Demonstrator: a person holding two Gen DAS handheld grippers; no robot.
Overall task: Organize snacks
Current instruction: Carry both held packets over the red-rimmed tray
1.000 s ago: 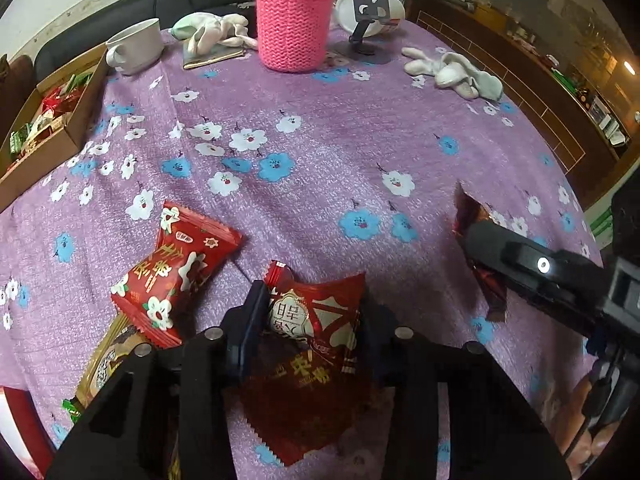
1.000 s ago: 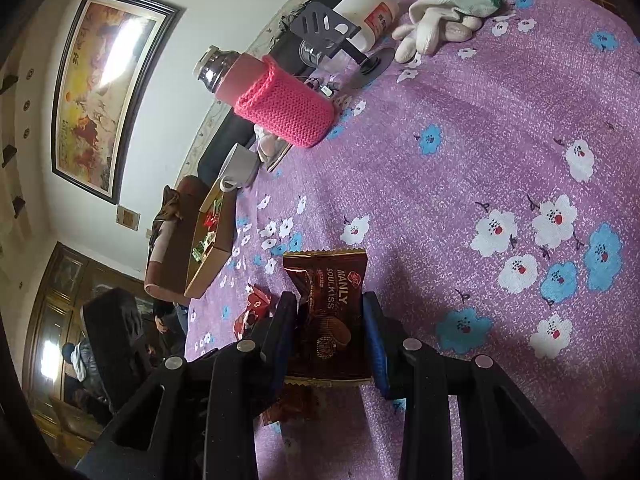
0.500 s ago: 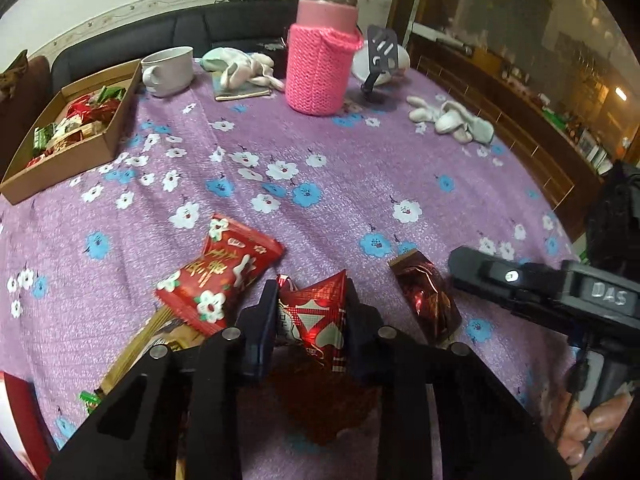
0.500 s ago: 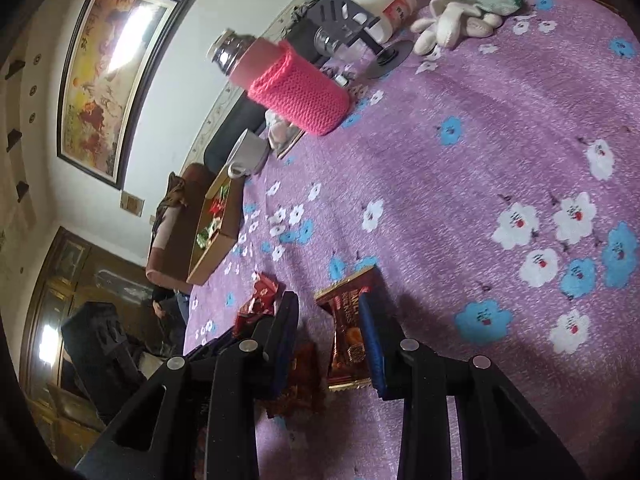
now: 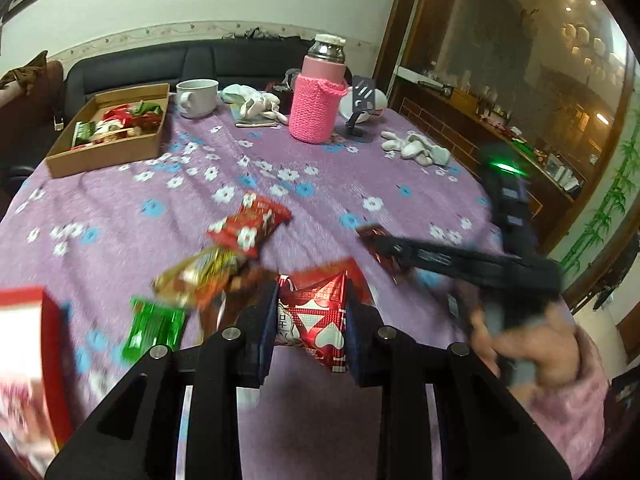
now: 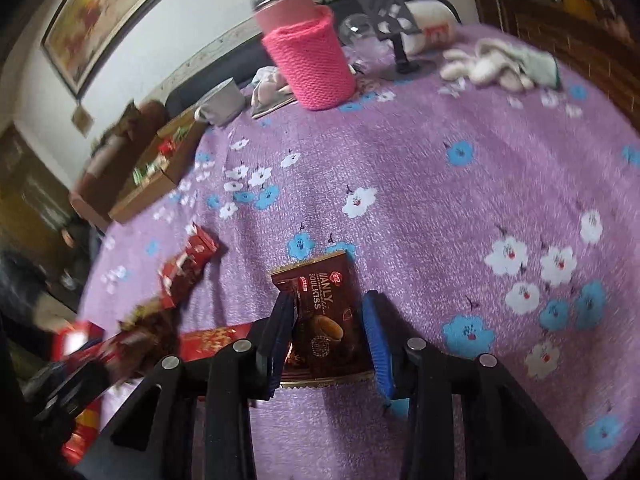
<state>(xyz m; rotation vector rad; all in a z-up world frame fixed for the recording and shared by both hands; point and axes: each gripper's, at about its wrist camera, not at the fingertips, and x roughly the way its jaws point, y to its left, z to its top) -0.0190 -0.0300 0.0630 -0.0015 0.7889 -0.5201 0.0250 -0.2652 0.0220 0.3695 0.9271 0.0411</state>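
Pinching red snack packet (image 5: pixel 311 317), left hand-held gripper (image 5: pixel 309 322)

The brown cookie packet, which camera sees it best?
The right wrist view: the brown cookie packet sits close up, face-on, its label readable, between the right tongs. The left wrist view shows only its dark end, blurred, poking past those tongs.

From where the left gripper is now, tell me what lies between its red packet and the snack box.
Nothing visible blocks it. The red packet is held off the table, and only bare purple cloth lies before the cardboard box. The loose snacks lie beside that line, low on the cloth.
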